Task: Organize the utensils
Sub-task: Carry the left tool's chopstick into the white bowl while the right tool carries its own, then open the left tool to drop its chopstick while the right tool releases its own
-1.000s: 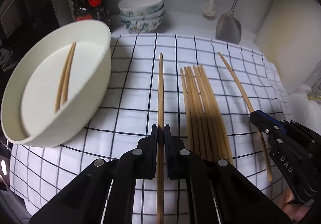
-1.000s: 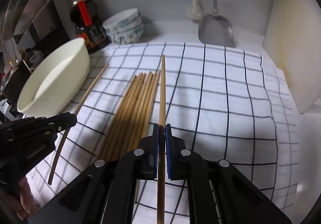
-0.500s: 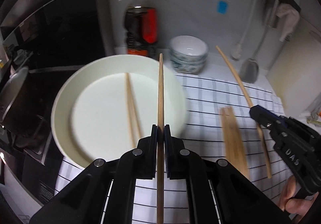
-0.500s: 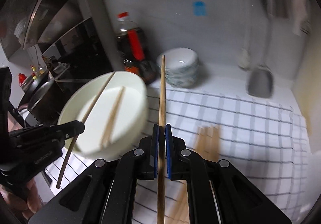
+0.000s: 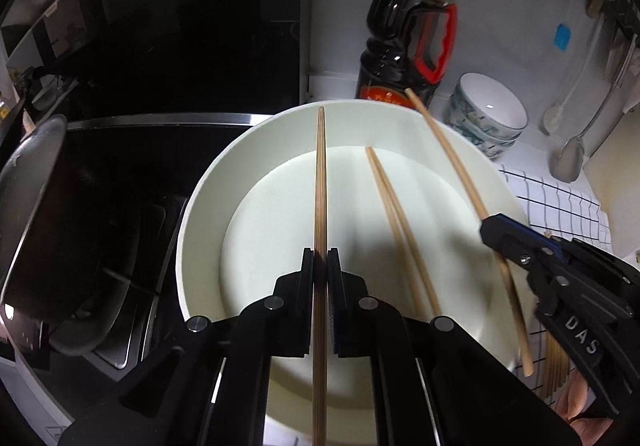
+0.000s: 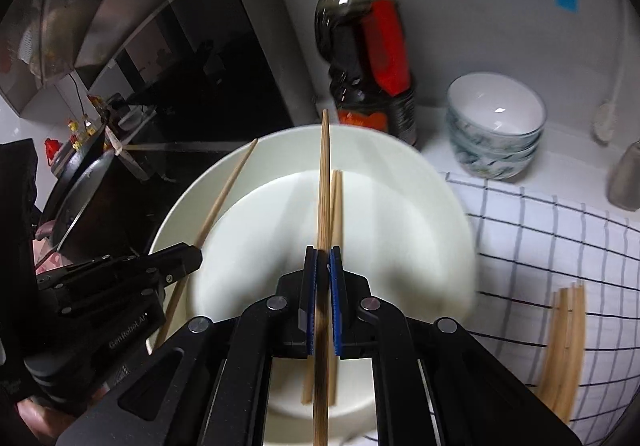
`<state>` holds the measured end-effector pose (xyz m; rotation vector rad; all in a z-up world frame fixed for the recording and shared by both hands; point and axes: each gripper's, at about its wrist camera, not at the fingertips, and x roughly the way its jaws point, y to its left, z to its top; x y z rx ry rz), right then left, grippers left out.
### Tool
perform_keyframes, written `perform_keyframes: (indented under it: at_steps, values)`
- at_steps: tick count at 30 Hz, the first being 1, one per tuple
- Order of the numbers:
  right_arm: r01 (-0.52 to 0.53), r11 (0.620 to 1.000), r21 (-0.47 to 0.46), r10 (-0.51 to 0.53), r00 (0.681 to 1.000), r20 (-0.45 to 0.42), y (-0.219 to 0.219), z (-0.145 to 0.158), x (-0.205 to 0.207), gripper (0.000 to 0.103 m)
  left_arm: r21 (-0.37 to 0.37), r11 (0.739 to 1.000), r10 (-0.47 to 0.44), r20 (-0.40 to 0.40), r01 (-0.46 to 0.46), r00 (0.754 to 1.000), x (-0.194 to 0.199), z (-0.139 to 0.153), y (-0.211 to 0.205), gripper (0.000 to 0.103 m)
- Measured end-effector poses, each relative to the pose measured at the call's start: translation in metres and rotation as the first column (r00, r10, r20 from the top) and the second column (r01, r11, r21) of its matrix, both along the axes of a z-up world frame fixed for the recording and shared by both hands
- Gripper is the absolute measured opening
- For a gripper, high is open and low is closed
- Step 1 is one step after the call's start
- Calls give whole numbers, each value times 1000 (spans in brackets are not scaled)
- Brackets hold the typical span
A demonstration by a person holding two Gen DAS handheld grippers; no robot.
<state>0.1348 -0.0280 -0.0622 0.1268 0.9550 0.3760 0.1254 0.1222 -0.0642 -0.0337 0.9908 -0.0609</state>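
While each gripper, left (image 5: 320,266) and right (image 6: 322,266), clamps 1 chopstick (image 5: 320,186) (image 6: 323,174) between closed fingers above the white basin (image 5: 200,206), 2 chopsticks (image 5: 396,222) lie inside it.

We see two wooden chopsticks (image 5: 400,230) lying side by side in the white basin (image 5: 208,190); more chopsticks (image 6: 564,342) lie bundled on the checked cloth (image 6: 560,230).

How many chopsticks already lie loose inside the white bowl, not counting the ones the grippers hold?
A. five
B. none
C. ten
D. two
D: a pair of chopsticks lies side by side in the bowl, while the left gripper and right gripper each hold one above it.
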Motion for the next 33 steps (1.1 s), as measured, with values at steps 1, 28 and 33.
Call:
perform_keyframes:
  at_steps: [1, 28, 33]
  values:
    - [1, 1000, -1, -1, 1000, -18, 4, -4, 5, 6, -1, 1000, -4, -6, 4, 1000, 3, -3, 1, 7]
    - [68, 995, -67, -78, 985, -156, 16, -37, 28, 19, -27, 1000, 2, -99, -5, 995, 28, -34, 20, 38]
    - [77, 993, -84, -87, 989, -123, 11, -27, 19, 25, -4, 1000, 28, -33, -28, 999, 18, -18, 26, 68]
